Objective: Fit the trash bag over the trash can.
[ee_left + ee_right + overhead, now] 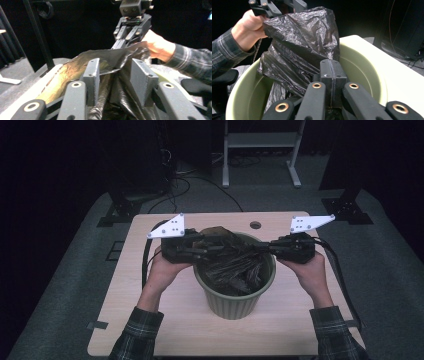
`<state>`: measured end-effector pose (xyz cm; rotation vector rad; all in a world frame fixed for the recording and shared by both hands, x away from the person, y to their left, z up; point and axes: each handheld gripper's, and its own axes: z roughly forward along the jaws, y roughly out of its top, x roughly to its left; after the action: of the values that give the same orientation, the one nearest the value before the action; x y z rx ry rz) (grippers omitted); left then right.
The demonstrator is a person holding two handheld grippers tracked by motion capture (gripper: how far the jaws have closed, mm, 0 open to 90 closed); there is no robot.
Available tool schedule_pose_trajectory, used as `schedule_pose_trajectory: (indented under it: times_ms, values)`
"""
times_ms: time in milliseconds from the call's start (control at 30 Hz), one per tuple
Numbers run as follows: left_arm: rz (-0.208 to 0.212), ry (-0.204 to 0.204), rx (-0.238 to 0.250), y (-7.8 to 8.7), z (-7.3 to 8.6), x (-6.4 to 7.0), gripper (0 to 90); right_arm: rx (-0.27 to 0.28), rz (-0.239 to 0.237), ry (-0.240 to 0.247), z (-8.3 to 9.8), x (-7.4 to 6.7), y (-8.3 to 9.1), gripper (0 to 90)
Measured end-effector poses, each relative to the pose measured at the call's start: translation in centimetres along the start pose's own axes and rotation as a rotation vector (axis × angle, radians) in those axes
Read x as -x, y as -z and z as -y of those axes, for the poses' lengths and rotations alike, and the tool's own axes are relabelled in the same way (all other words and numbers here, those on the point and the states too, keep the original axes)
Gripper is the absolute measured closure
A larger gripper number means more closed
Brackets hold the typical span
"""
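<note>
A pale green ribbed bin (235, 295) is stood on the wooden table (165, 320). A black plastic bin bag (299, 50) is held bunched over and partly inside the bin. Above the bin's left rim, the left gripper (117, 72) is spread wide, with bag film draped between its jaws. Above the bin's right rim, the right gripper (331, 75) is pressed fully together; whether bag film is pinched there cannot be told.

Lab: black curtains (60, 165), cables (185, 182)
</note>
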<state>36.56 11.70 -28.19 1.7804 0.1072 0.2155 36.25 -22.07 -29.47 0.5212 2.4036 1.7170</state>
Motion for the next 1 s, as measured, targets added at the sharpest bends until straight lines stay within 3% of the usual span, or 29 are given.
schedule_pose_trajectory:
  times_ms: [167,267,400,767,1000]
  values:
    - [-0.022,-0.006,-0.037,-1.1,0.0,-0.2,59.1,0.01,-0.009,-0.004,-0.1,0.0,0.1,90.0]
    - [-0.024,-0.001,-0.048,-1.6,0.1,-0.3,69.4,0.011,-0.012,-0.004,-0.1,0.0,0.1,90.0]
    - [-0.022,0.01,-0.046,-1.7,0.0,-0.5,89.6,0.009,-0.019,-0.006,0.0,-0.1,0.0,90.0]
    - [-0.054,0.033,-0.047,0.4,0.9,-0.8,89.8,0.015,0.002,-0.012,0.3,0.3,1.2,89.9]
    - [-0.105,0.066,-0.044,3.3,2.3,-1.3,89.8,-0.007,0.034,-0.022,0.8,0.6,1.9,90.0]
